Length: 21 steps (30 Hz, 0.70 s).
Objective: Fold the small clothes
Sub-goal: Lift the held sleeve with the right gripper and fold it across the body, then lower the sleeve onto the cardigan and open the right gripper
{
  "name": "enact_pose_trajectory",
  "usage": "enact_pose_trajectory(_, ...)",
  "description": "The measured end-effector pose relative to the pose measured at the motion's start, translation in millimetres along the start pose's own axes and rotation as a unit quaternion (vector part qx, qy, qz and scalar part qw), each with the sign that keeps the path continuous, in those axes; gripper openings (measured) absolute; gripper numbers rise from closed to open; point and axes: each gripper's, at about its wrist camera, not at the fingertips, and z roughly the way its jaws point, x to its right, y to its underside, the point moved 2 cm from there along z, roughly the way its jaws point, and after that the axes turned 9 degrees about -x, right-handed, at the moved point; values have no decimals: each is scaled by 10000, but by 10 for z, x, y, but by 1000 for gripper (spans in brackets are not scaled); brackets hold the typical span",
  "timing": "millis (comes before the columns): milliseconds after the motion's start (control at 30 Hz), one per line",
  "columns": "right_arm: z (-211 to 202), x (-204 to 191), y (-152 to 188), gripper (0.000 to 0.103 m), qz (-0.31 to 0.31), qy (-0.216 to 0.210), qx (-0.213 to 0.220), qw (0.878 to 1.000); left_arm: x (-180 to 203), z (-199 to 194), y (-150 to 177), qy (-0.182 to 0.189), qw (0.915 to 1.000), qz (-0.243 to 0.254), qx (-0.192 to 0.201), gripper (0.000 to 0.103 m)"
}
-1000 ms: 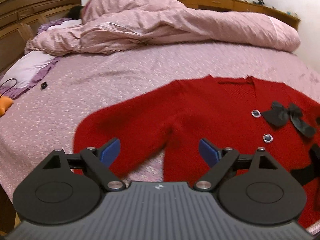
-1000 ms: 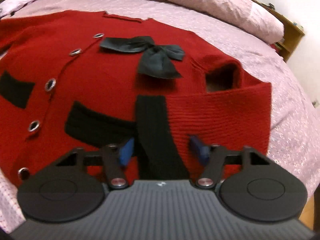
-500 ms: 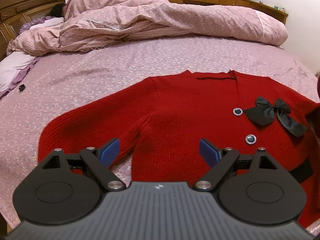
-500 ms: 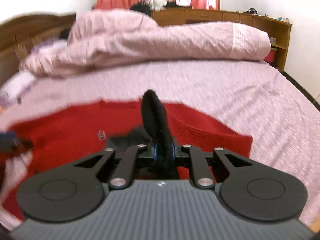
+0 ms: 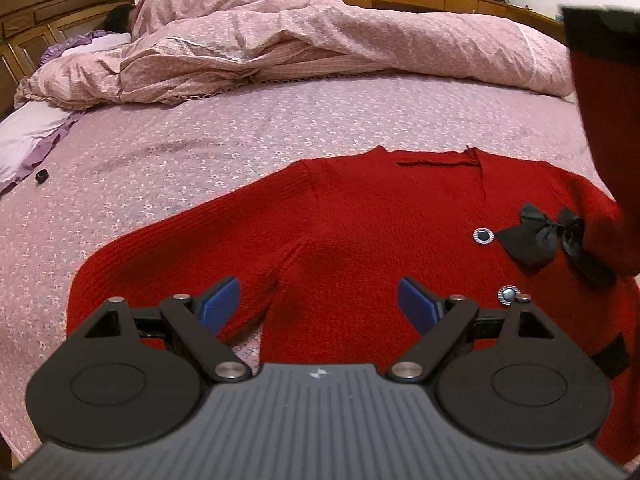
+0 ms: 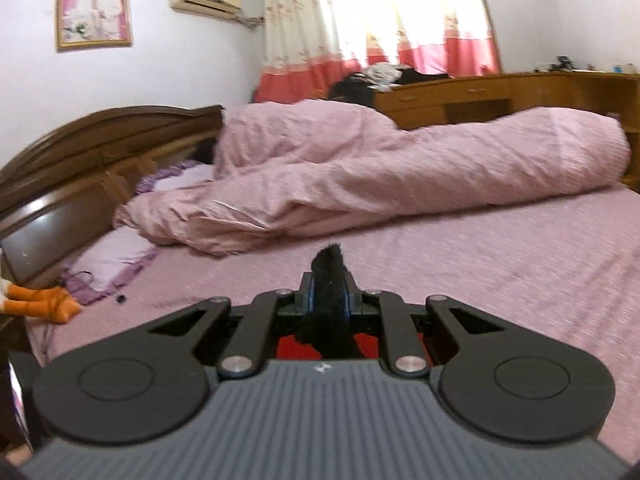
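A red knit cardigan (image 5: 380, 232) with a black bow (image 5: 536, 236) and silver buttons lies flat on the pink bedspread (image 5: 200, 152). My left gripper (image 5: 319, 304) is open and empty, hovering over the cardigan's left armpit. My right gripper (image 6: 329, 300) is shut on the black cuff (image 6: 329, 276) of the cardigan's right sleeve and holds it high above the bed. In the left wrist view that raised sleeve (image 5: 604, 120) hangs at the right edge, with its black cuff on top.
A rumpled pink duvet (image 6: 380, 176) lies across the far side of the bed. A wooden headboard (image 6: 80, 168) and lilac pillow (image 6: 116, 252) are at left. A small black object (image 5: 41, 176) lies on the bedspread. Wooden cabinets (image 6: 500, 96) stand behind.
My right gripper closed on the sleeve's black cuff and lifted it well off the bed. The raised sleeve now shows at the right of the left wrist view. The left gripper shifted slightly left.
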Motion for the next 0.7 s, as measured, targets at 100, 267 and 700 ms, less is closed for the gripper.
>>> enact_pose_trajectory(100,184,-150,-25,16,-20,-280,-9,9996,-51,33,-1,-71,10000,-44,-17,89)
enact_pose_trajectory(267,627,-315,80,16,89,-637,-269,9976,-164,88,-24,-190,9997,-173,-20,89)
enact_pose_trajectory(700,1070,-370,526,63,205,-641,-546,9962,-271,217,-103,-339,9990,-279,-73,89)
